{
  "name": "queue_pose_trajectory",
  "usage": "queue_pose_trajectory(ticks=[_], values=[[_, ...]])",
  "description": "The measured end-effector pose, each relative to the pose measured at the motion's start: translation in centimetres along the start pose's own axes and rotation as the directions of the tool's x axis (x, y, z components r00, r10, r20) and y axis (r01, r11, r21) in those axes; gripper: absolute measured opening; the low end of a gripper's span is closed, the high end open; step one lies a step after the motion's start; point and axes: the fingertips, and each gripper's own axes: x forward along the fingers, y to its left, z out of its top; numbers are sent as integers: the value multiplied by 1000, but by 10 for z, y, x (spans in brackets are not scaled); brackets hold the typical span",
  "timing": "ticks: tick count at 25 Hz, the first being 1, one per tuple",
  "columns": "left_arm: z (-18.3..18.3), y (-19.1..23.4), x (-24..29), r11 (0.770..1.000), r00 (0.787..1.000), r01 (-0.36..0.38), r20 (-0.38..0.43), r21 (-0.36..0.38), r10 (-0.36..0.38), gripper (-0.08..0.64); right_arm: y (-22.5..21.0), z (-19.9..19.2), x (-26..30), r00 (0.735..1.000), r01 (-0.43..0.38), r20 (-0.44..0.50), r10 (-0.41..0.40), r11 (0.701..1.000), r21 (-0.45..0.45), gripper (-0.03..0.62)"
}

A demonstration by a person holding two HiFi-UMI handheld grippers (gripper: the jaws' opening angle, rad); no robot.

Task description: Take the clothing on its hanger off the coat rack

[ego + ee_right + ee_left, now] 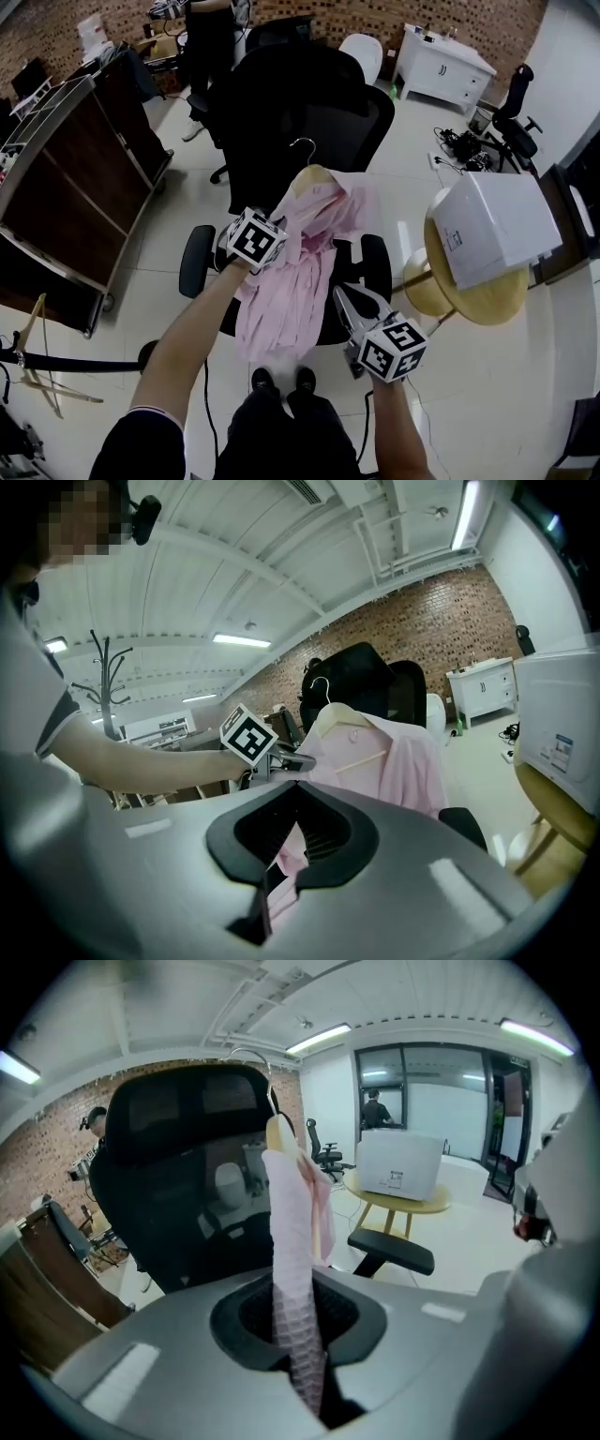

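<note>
- Left gripper [298,1335]: jaws pressed together on a narrow fold of the pink shirt [300,272], which rises from the pads to the hanger's shoulder.
- Right gripper [281,855]: jaws closed on a lower fold of the same shirt; the left gripper lies just beyond and above it.
- Shirt: thin, soft, limp cloth with a faint woven check at the pinch; it hangs between both grippers.
- Hanger [314,178]: pale wood, curved shoulders, thin metal hook on top; the hook catches on nothing.
- Coat rack [105,677]: dark, branched pole, well behind the left gripper.
- Progress, as judged: garment and hanger are off the rack; only setting them down remains.
- Office chair [309,103]: black, mesh-backed, directly beyond the shirt.
</note>
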Motion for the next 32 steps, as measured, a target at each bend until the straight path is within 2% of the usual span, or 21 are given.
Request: queue_pose_trajectory(ticks=[5,13,21,24,25,26,27,28,32], values=[[-38,-13,30,999,1000,17,-23,-42,-18,31,-16,-15,-7,999,21,-24,-21,1000,4,2],[-102,-38,76,988,998,8,-56,-156,-17,34,-39,-49,-6,997,30,-77,-28,999,26,2],[-151,-58,122,978,991,47,-115,-204,-72,40,-54,-76,-1,990,37,-139,-35,999,9,2],[-168,-56,135,973,987,32,-147,-230,-68,45,-61,-80,0,989,42,-145,-41,999,2,2],[-173,-54,137,969,985,25,-162,-246,-67,58,-63,-81,0,988,43,-148,-43,999,-3,2],[-175,-53,139,965,983,19,-169,-261,-65,95,-65,-81,-1,987,44,-152,-44,999,-9,2],[-176,-50,140,963,984,8,-171,-268,-56,163,-67,-82,-2,986,45,-157,-47,999,-15,2],[-176,-47,139,964,985,-7,-167,-267,-39,184,-70,-82,-3,986,48,-161,-50,999,-18,2],[-157,-43,118,963,993,-19,-117,-269,-14,183,-73,-76,-5,985,58,-159,-59,998,-15,2]])
